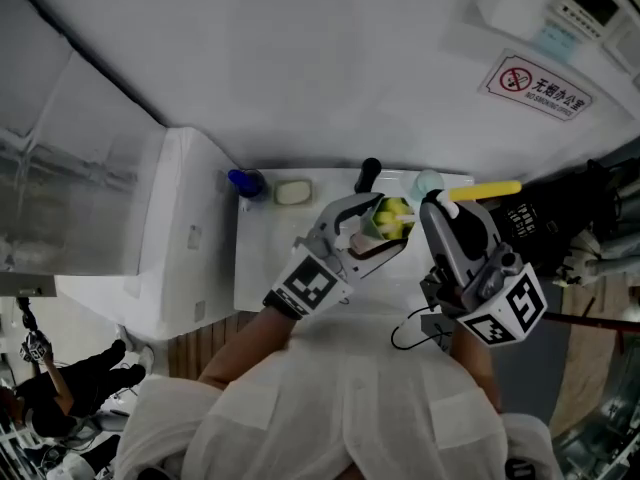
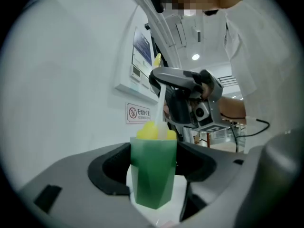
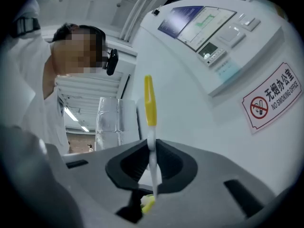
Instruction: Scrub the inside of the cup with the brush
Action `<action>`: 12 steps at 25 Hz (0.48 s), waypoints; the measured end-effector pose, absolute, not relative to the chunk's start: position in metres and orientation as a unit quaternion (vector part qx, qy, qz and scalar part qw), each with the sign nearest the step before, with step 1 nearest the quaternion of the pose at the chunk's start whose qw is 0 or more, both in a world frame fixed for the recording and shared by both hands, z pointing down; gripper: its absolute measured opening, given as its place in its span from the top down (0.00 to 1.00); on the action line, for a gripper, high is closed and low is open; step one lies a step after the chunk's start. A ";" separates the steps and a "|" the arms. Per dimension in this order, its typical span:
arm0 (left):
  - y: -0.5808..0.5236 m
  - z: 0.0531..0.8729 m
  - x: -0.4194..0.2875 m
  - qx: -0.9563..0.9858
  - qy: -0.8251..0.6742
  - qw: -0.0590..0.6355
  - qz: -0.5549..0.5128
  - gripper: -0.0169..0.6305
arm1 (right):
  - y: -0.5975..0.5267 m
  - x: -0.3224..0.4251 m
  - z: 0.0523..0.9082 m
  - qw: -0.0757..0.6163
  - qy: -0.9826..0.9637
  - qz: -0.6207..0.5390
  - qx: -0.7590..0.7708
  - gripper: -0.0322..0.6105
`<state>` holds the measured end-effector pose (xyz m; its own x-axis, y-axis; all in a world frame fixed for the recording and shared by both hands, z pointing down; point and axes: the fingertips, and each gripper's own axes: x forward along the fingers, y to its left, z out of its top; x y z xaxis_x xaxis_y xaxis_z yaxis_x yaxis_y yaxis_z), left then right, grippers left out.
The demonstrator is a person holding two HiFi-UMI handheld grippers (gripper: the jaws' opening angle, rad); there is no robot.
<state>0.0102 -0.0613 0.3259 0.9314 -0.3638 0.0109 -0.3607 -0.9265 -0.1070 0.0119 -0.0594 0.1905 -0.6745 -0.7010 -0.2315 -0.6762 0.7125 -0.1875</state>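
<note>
The cup (image 2: pixel 153 172) sits clamped in the jaws of the left gripper (image 1: pixel 362 233) over the bench (image 1: pixel 262 258), with the head of the brush (image 3: pixel 150 122) at its mouth. The right gripper (image 1: pixel 445 213) pinches the thin handle in its jaws. Hard scrubbing could twist that handle or lever the cup loose.

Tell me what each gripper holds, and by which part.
Left gripper: the green cup, jaws on its side walls. Right gripper: the brush, jaws on its white handle shaft.
</note>
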 end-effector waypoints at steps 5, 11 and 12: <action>-0.059 0.314 -0.010 -0.981 0.191 0.043 -0.007 0.52 | -0.061 -0.020 0.195 0.136 0.922 -0.029 -0.360 0.89; -0.063 0.317 -0.031 -0.980 0.195 0.039 -0.004 0.52 | -0.066 -0.044 0.200 0.114 0.926 -0.034 -0.357 0.89; -0.064 0.317 -0.033 -0.980 0.194 0.040 0.001 0.52 | -0.067 -0.045 0.199 0.105 0.926 -0.031 -0.362 0.89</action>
